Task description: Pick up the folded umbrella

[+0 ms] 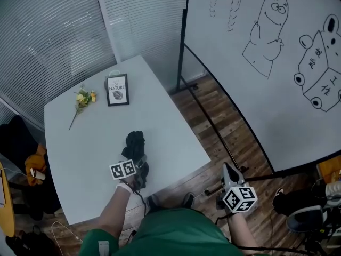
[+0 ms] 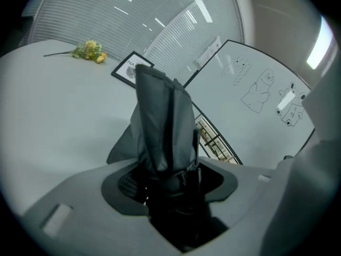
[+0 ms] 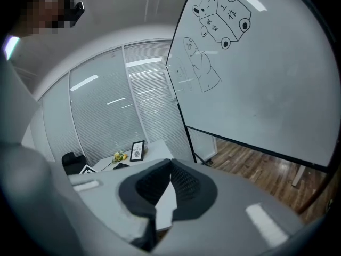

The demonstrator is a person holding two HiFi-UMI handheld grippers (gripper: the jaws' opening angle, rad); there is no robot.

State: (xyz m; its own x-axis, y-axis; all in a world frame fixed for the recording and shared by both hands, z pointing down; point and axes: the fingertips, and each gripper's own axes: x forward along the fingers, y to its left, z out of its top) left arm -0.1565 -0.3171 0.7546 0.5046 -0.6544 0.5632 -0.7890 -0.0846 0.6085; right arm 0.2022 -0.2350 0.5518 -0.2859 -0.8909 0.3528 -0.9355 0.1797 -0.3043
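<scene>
Head view, table [image 1: 80, 143]: we see the whole white top. The folded umbrella [image 1: 135, 142] is at its near part, one end in the left gripper [image 1: 139, 167].
Left gripper view, umbrella: only here we see the jaws clamped on its lower end, the dark bundle pointing straight out. We judge that this end grip serves to lift it.
Right gripper [image 1: 228, 169]: it waits beside the table, over the floor. Its own view shows the jaws closed together on nothing.
Picture frame [image 1: 117, 89], flower [image 1: 82, 99]: well apart, at the far side.
</scene>
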